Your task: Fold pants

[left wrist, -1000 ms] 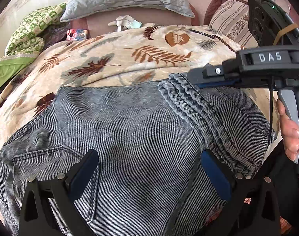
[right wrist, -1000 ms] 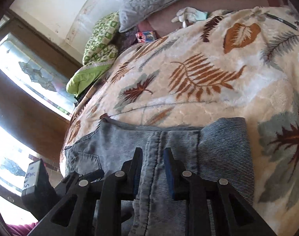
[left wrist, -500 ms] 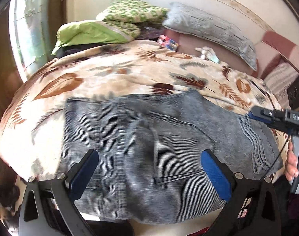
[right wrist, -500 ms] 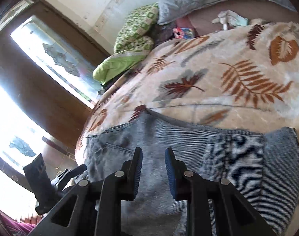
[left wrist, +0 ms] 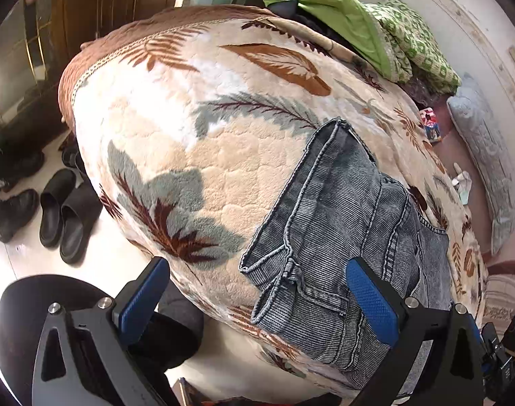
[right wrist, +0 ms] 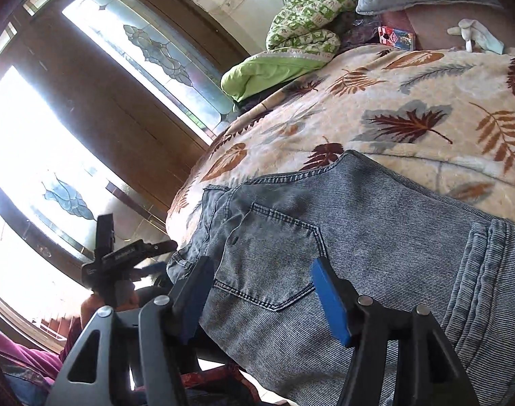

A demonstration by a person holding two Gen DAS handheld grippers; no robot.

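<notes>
Grey-blue denim pants (left wrist: pixel 342 223) lie folded on a leaf-patterned blanket (left wrist: pixel 189 142) near the bed's front edge. In the left wrist view the waistband end faces me. My left gripper (left wrist: pixel 257 301) is open and empty, held above the pants' waist corner and the bed edge. In the right wrist view the pants (right wrist: pixel 376 237) show a back pocket, with the folded leg hems at the right. My right gripper (right wrist: pixel 260 297) is open and empty, just above the pocket. The left gripper also shows in the right wrist view (right wrist: pixel 122 257), off the bed's left end.
A green quilt (left wrist: pixel 359 23) and a grey pillow (left wrist: pixel 487 155) lie at the far side of the bed. Black slippers (left wrist: pixel 64 216) stand on the white floor at the left. A wooden door with glass panels (right wrist: pixel 88 101) is beyond the bed's end.
My right gripper has opened and let go of the pants. My left gripper has swung left past the waist end, beyond the bed edge. The pants lie folded over.
</notes>
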